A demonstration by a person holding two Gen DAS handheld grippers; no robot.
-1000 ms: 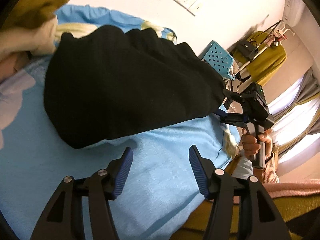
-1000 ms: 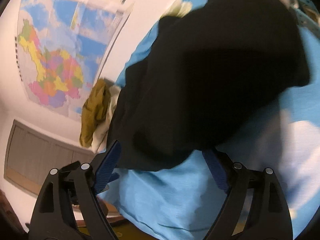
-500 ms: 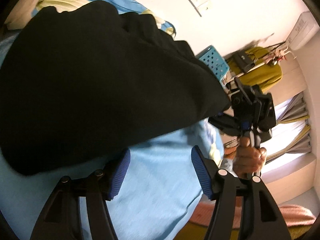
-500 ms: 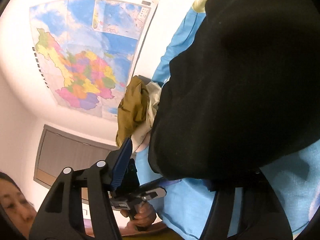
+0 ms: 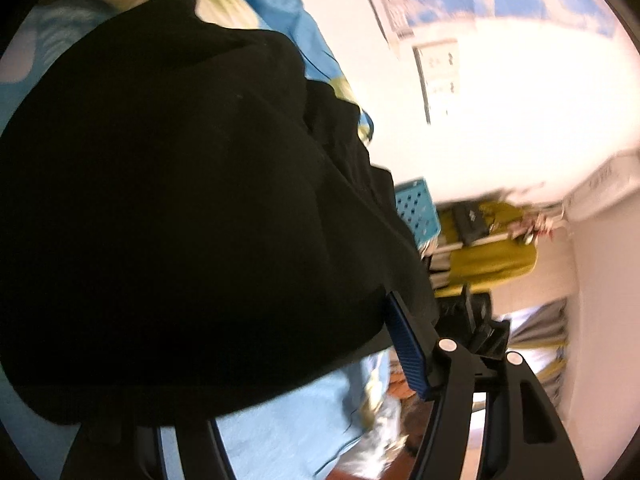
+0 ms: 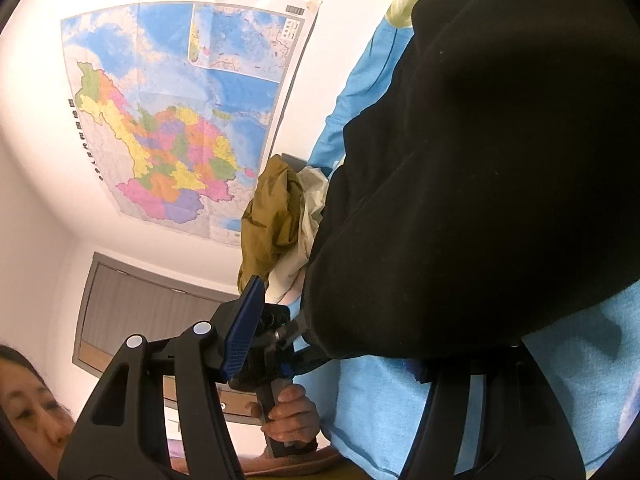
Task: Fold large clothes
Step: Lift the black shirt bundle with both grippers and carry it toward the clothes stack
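Note:
A large black garment (image 5: 180, 200) lies bunched on the blue bed sheet (image 5: 288, 428) and fills most of both views. My left gripper (image 5: 316, 308) is at its near edge. Its left finger is hidden under the cloth, and its blue right pad (image 5: 406, 348) shows with the hem at its tip. My right gripper (image 6: 332, 292) is at the garment (image 6: 500, 180) from the other side. Its left pad (image 6: 244, 328) stands free of the cloth and its right finger is covered by it. Both stand open with the hem between the jaws. A hand (image 6: 288, 412) holds the left gripper's handle.
An olive and a beige garment (image 6: 272, 220) are piled at the far end of the bed under a wall map (image 6: 172, 120). A blue perforated basket (image 5: 416, 212) and a yellow-green coat on a rack (image 5: 488, 256) stand beyond the bed. A person is at the lower left of the right wrist view.
My left gripper rolled and slid in until the hem covered its left finger. My right gripper's jaws narrowed, the cloth now hides its right finger, and its view swung toward the map.

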